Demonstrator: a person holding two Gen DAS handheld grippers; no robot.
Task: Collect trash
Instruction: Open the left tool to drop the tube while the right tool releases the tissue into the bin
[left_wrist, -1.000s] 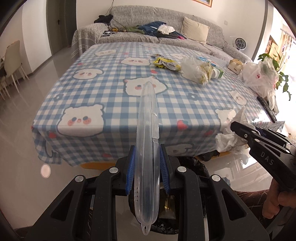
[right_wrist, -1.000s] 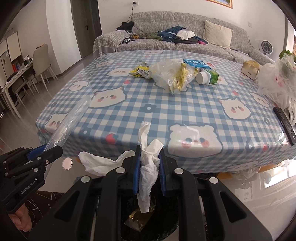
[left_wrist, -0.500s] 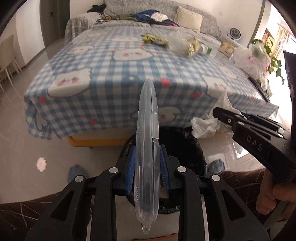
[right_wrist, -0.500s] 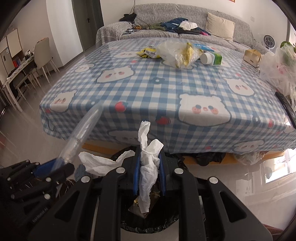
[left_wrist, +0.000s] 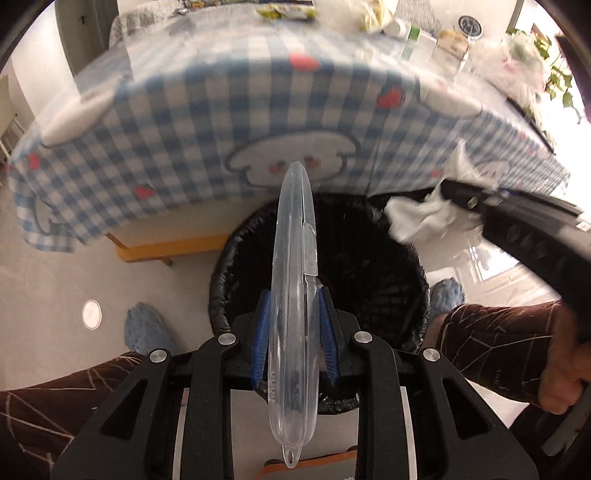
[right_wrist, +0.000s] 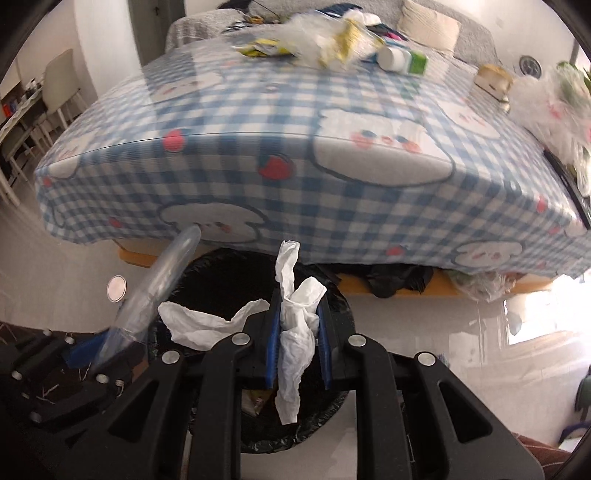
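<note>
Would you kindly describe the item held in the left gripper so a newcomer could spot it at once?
Start at the blue checked tablecloth, then drop to the black-lined trash bin on the floor before it. Over the bin, the left gripper pinches a long, clear plastic case, rigid and tapered. The white tissue in the right gripper is soft and crumpled instead.

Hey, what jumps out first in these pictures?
The clear plastic case clamped in the left gripper and the crumpled tissue pinched in the right gripper, both over the black-lined bin. Behind them, the blue checked bear tablecloth carries more litter.
</note>
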